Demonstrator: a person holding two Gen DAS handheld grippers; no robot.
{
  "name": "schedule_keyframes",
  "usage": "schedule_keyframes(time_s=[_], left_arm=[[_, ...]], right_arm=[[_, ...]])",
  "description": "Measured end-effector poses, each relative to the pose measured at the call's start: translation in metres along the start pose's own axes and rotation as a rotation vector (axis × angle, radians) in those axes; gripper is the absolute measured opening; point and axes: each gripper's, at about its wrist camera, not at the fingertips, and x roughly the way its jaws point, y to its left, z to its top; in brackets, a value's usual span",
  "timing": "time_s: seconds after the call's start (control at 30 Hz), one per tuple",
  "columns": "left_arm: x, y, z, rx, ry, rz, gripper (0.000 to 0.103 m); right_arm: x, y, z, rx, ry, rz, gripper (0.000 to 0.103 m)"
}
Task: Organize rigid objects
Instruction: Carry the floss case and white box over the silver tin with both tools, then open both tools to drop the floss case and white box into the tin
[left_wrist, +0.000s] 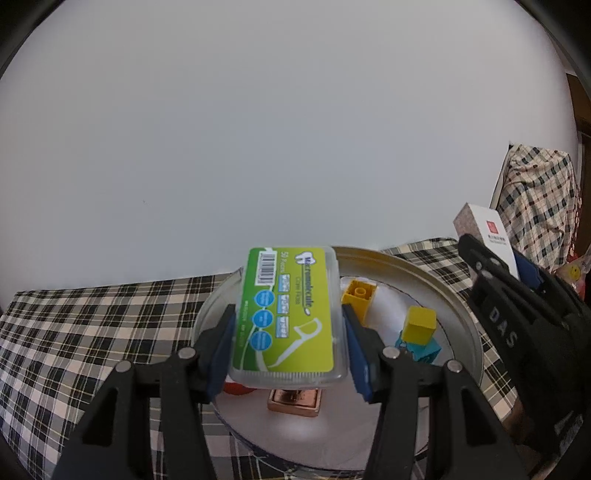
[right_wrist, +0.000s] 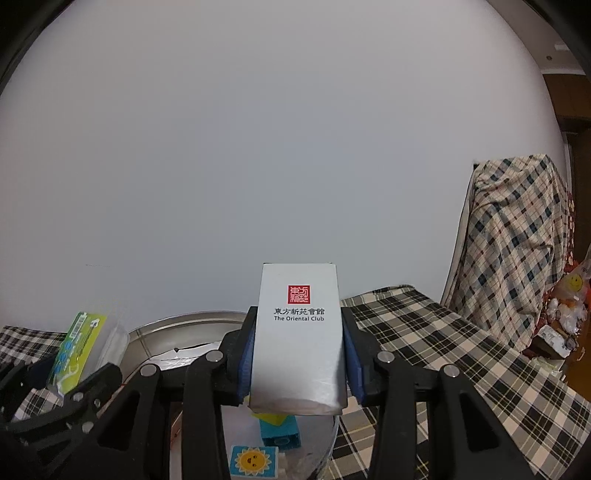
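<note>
My left gripper (left_wrist: 288, 332) is shut on a clear dental floss box with a green label (left_wrist: 288, 310), held above a round metal tray (left_wrist: 436, 284). The tray holds yellow bricks (left_wrist: 358, 295), a yellow cube (left_wrist: 419, 323) on a teal brick (left_wrist: 424, 350), and a copper-coloured block (left_wrist: 293, 402). My right gripper (right_wrist: 299, 350) is shut on a white box printed "The Oriental Club" (right_wrist: 299, 339), also over the tray (right_wrist: 192, 325). In the left wrist view the right gripper (left_wrist: 517, 306) and its white box (left_wrist: 487, 232) stand at the right. The floss box (right_wrist: 77, 350) shows at the right view's left.
A black-and-white checked cloth (left_wrist: 92, 332) covers the table (right_wrist: 461, 362). A checked cover drapes over furniture (right_wrist: 517, 240) at the right, with bags and clutter (right_wrist: 565, 314) beside it. A sunflower card (right_wrist: 255, 459) and teal brick (right_wrist: 279, 430) lie below the right gripper. A plain white wall fills the background.
</note>
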Motion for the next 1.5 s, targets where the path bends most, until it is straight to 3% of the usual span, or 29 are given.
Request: schedule_keyframes(time_s=[0.27, 0.83, 1.27, 1.3, 1.33, 1.4, 1.43, 1.5], left_arm=[[0.014, -0.007, -0.001, 0.000, 0.041, -0.010, 0.053], [0.039, -0.025, -0.008, 0.041, 0.127, 0.012, 0.053], [0.054, -0.033, -0.017, 0.068, 0.201, 0.017, 0.054], [0.055, -0.034, -0.017, 0.071, 0.203, 0.011, 0.060], [0.055, -0.036, -0.018, 0.072, 0.203, 0.000, 0.079], [0.053, -0.036, -0.019, 0.046, 0.197, 0.002, 0.102], [0.050, -0.035, -0.018, 0.037, 0.174, 0.044, 0.102], [0.044, -0.034, -0.019, 0.054, 0.149, 0.056, 0.102]], right_arm=[[0.023, 0.002, 0.001, -0.017, 0.047, -0.001, 0.044], [0.043, 0.012, 0.000, -0.044, 0.167, 0.092, 0.044], [0.061, 0.023, -0.013, -0.080, 0.309, 0.172, 0.045], [0.060, 0.022, -0.013, -0.075, 0.304, 0.185, 0.045], [0.059, 0.022, -0.012, -0.066, 0.299, 0.202, 0.050], [0.060, 0.021, -0.011, -0.060, 0.323, 0.216, 0.072], [0.059, 0.020, -0.010, -0.057, 0.323, 0.225, 0.083], [0.052, 0.018, -0.009, -0.050, 0.290, 0.228, 0.088]])
